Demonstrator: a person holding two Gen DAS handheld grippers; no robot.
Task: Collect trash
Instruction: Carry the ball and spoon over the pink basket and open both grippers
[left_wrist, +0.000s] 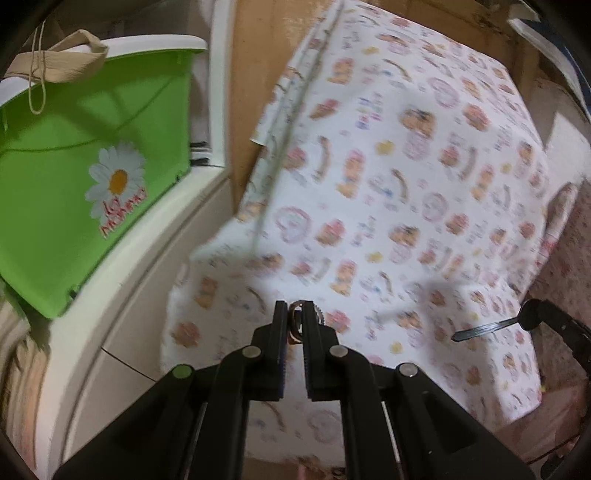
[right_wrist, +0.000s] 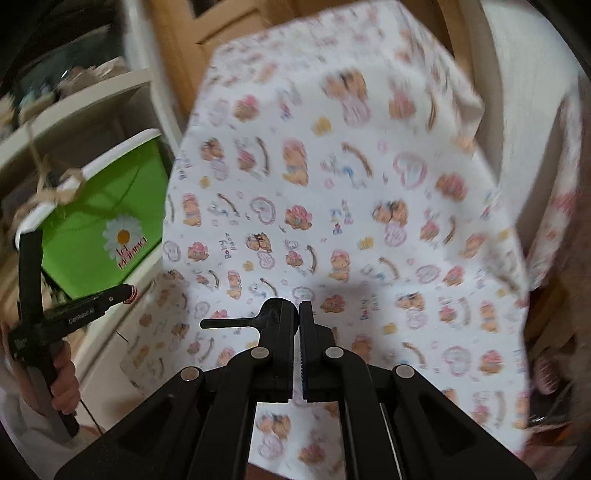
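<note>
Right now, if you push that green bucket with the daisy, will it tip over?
Probably it slides or tips easily: the green bucket looks like thin plastic, likely light. It already sits tilted in both views. The tan strap draped over its rim might snag.

A small ring (left_wrist: 295, 321) of thin brown and copper wire is pinched between the fingers of the left gripper (left_wrist: 294, 308). It looks like a little coil and pokes up just past the tips. A flat black plastic spoon (right_wrist: 236, 322) is pinched in the right gripper (right_wrist: 296, 308). Its handle sticks out sideways, level. A green bin (left_wrist: 74, 177) with a white rim and a daisy picture stands tilted on a white ledge, near the ring.
</note>
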